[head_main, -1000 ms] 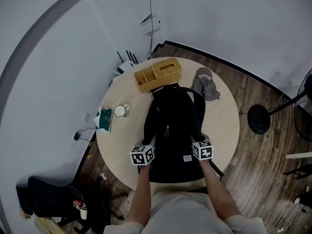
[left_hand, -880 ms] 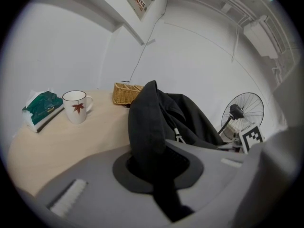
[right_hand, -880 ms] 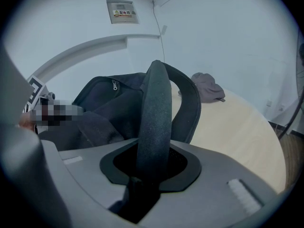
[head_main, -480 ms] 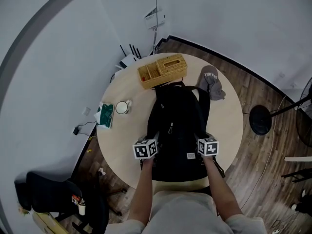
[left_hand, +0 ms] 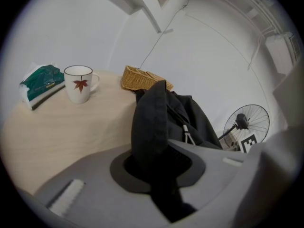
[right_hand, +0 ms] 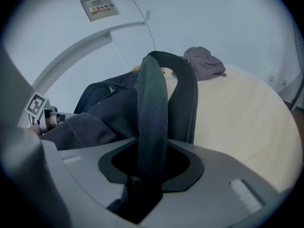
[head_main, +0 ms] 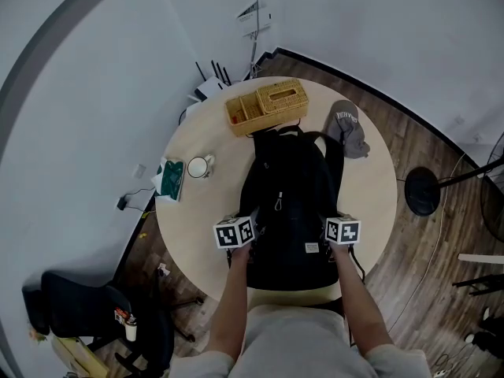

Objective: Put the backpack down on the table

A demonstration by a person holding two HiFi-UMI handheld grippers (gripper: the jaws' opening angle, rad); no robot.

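Soft, even indoor light with faint shadows; every view bulges at the edges, both gripper views have black corners, and the dark backpack (head_main: 287, 203) shows little detail

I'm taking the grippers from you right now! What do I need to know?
Left gripper: jaws have just been opening, with a black fold of the backpack between them.
Right gripper: jaws have just been opening too, with a strap between them.
Backpack: lying on the round table in front of you.
Done: the backpack looks set down.
Left to do: pull both grippers back off it.
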